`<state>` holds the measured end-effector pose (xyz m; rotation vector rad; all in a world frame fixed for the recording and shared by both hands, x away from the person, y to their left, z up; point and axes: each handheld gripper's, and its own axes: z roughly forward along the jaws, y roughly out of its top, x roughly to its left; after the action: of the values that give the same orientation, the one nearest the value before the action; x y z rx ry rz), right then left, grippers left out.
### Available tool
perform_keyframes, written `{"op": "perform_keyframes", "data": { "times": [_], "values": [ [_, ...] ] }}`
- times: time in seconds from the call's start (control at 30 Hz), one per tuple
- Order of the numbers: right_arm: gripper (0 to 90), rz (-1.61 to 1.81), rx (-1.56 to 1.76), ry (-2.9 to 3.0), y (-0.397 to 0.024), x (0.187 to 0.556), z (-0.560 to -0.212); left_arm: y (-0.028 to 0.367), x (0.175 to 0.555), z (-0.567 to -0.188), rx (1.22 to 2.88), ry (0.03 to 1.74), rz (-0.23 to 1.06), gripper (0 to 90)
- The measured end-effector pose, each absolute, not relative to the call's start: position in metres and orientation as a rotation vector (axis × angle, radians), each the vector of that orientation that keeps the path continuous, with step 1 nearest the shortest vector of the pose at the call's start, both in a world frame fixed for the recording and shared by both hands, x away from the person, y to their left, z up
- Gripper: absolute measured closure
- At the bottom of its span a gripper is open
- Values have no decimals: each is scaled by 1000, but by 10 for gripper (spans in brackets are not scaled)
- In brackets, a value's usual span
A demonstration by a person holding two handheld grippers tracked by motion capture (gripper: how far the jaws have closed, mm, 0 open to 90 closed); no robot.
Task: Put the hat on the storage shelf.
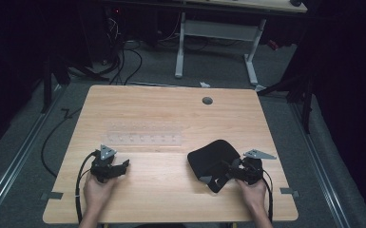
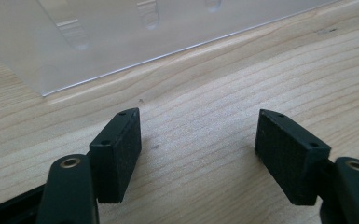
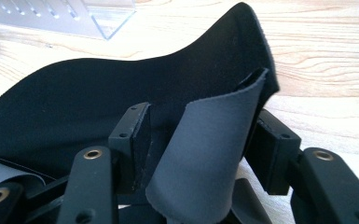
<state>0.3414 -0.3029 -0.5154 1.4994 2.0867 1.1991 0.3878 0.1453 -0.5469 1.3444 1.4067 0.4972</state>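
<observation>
The soft black fabric mask with straps [image 1: 214, 159] lies on the right part of the light wooden counter [image 1: 171, 114], near the front edge. The right tool [image 3: 200, 144] has a grey strap of the mask [image 3: 205, 154] standing between its jaws; the pads are beside it, and I cannot tell if they press it. The left tool [image 2: 198, 149] stands wide and holds nothing, just before a clear plastic tray [image 2: 98, 37].
</observation>
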Motion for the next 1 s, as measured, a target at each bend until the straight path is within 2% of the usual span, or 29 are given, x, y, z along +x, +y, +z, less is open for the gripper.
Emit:
{"op": "perform_keyframes", "data": {
  "times": [0.23, 0.57, 1.0],
  "values": [
    [501, 1214, 1510, 2096, -304, 346, -519, 145, 388, -547, 1345, 1407, 497, 318],
    [663, 1227, 1491, 2138, -302, 345, -520, 145, 388, -547, 1345, 1407, 497, 318],
    [807, 1299, 1447, 2147, -302, 339, -514, 145, 388, -547, 1345, 1407, 497, 318]
  ]
}}
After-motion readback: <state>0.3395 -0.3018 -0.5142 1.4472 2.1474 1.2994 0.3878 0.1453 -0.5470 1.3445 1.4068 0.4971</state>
